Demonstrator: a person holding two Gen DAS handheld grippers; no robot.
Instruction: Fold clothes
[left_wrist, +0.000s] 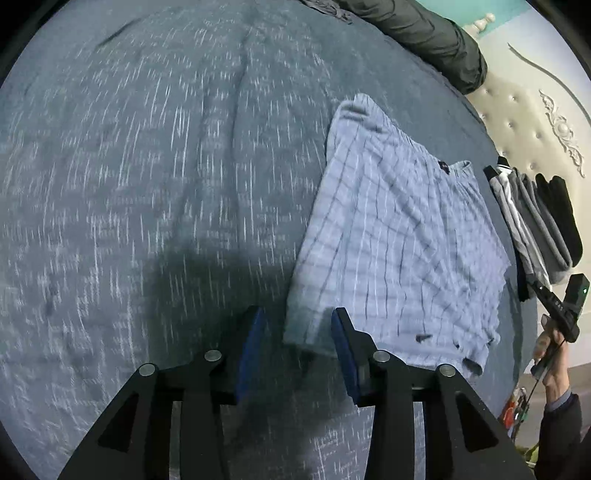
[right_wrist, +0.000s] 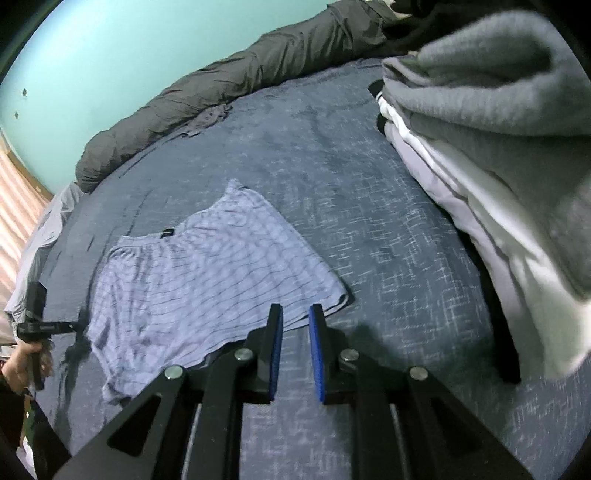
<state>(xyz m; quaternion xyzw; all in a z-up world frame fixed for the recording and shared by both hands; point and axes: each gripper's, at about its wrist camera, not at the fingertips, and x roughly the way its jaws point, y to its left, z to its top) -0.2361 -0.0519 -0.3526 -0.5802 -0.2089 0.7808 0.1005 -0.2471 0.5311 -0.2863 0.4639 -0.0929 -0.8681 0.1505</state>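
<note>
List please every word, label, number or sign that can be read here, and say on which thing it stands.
No text can be read in either view.
Small dark tag at the waistband of the shorts: too small and blurred to read.
White marks on the right gripper body, seen from the left wrist: too small to read.

One pale blue checked cotton pair of shorts (left_wrist: 399, 236) lies flat, one stack of folded grey, white and black garments (right_wrist: 491, 155), one rolled dark grey quilt (right_wrist: 221, 96), one blue flecked bed (left_wrist: 147, 184).
</note>
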